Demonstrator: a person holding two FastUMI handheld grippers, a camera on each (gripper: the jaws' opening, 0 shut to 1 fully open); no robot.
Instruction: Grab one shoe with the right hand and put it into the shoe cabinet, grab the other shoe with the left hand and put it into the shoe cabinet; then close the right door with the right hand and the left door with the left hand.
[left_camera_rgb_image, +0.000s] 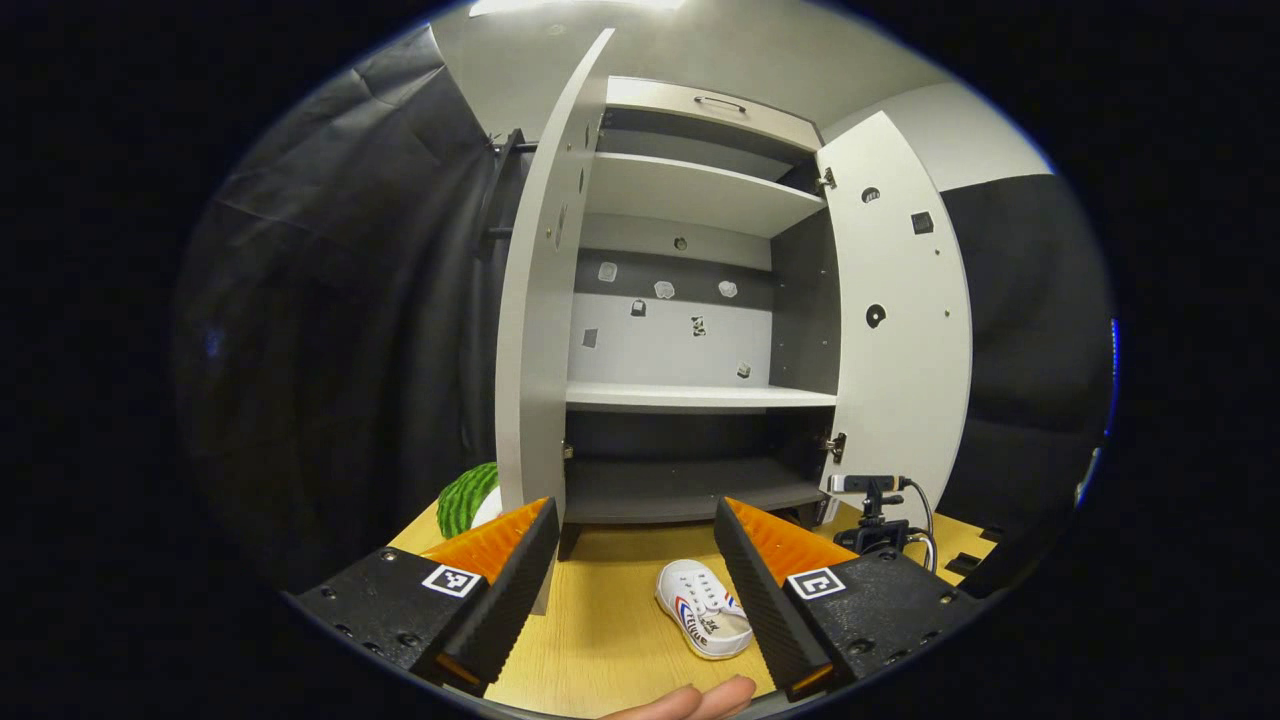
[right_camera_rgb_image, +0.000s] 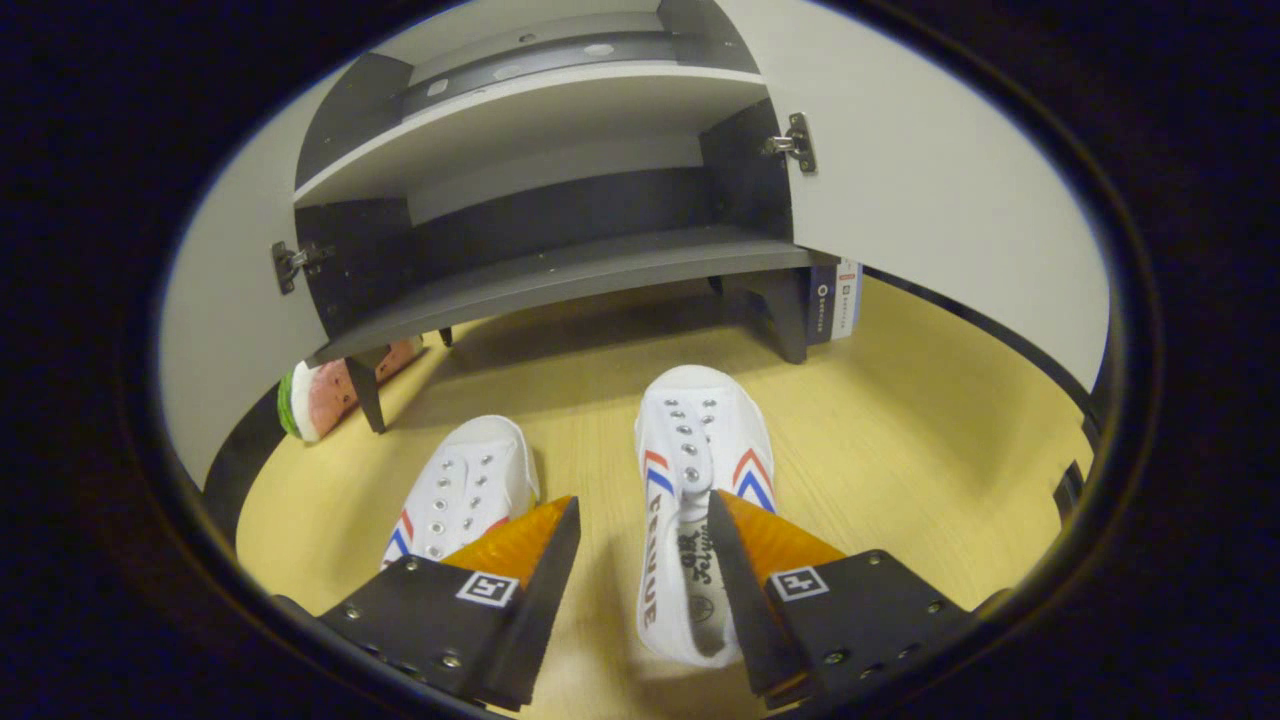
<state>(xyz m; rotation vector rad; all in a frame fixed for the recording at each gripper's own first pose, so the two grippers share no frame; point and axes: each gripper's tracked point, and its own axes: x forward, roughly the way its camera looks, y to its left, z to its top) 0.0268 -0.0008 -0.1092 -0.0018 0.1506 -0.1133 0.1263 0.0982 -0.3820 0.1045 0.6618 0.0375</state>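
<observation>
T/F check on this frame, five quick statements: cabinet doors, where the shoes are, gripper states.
1. Both doors of the shoe cabinet stand open. True.
2. One shoe already sits on the bottom shelf. False: both shoes lie on the wooden floor in front of it.
3. The right gripper is open, with the right-hand shoe between its fingers. True.
4. The left gripper is shut on a shoe. False: it is open and holds nothing.
5. The left-hand shoe lies on its side. False: it sits upright.

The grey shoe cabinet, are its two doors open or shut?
Open: both doors of the grey shoe cabinet swing outward, exposing bare shelves.
</observation>
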